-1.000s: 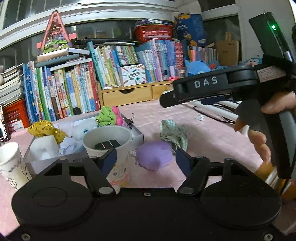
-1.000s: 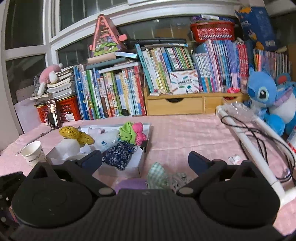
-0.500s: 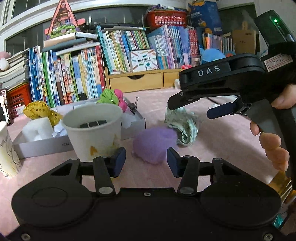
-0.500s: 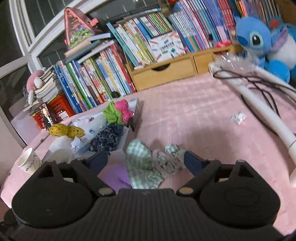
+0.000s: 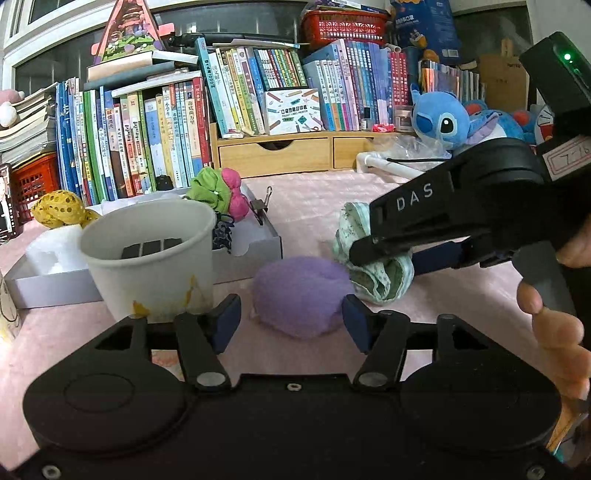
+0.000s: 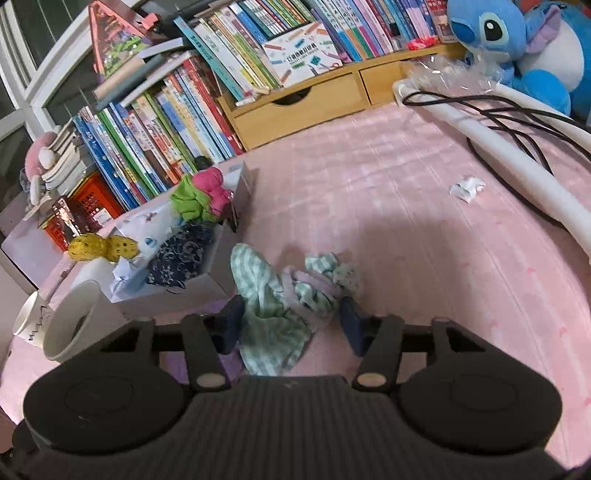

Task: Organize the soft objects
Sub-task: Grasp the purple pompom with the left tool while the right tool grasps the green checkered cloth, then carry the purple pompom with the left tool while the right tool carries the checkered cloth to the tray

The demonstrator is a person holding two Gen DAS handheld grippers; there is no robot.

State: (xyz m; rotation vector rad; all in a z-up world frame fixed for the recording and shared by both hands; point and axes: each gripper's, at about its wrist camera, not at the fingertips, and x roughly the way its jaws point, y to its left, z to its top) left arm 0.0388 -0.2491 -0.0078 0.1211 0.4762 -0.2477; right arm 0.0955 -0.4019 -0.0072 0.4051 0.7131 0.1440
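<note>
Your right gripper (image 6: 290, 325) is closing around the green checked cloth (image 6: 273, 295) on the pink tablecloth (image 6: 406, 221); your left gripper (image 5: 290, 323) is opening, straddling the purple pouf (image 5: 301, 295) (untouched). Pinch the bunched middle, then lift straight.

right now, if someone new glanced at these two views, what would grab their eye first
Probably the right gripper, its jaws closing around the crumpled green checked cloth on the pink tabletop. Next, the fuzzy purple pad lying just ahead of the left gripper, whose jaws are opening, with a white paper cup beside it. At the back, a blue plush toy sits by the crowded bookshelf.
</note>
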